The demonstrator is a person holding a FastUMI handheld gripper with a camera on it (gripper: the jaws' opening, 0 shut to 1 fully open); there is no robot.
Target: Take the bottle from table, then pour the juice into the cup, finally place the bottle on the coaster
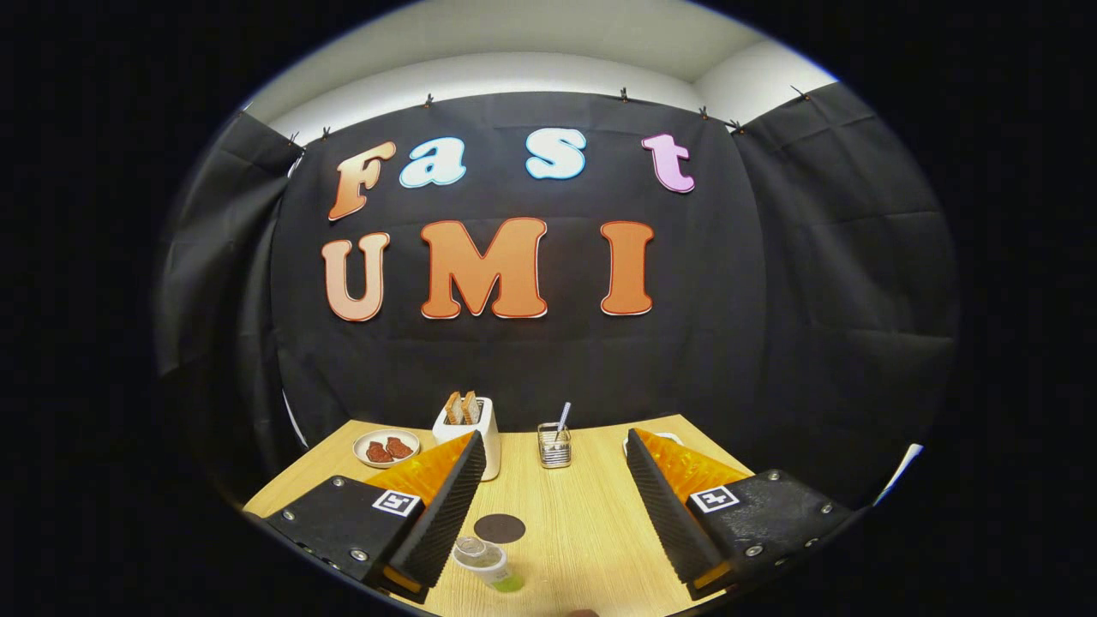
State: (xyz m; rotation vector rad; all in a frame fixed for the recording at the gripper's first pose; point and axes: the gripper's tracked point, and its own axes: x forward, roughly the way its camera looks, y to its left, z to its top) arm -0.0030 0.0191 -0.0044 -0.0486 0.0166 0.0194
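Fingers of the gripper (548, 480) stand wide apart over the table (583, 531), holding nothing, so the taking step looks barely begun. Near the table's front edge, just inside the left finger, stands the bottle (487, 564), the dark round coaster (500, 528) right behind it; next the gripper must dip and close around the bottle.

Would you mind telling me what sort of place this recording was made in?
Probably a staged breakfast table in a cloth-walled booth: a toaster holding toast, a plate of food, and a wooden table. The open gripper hangs over it.
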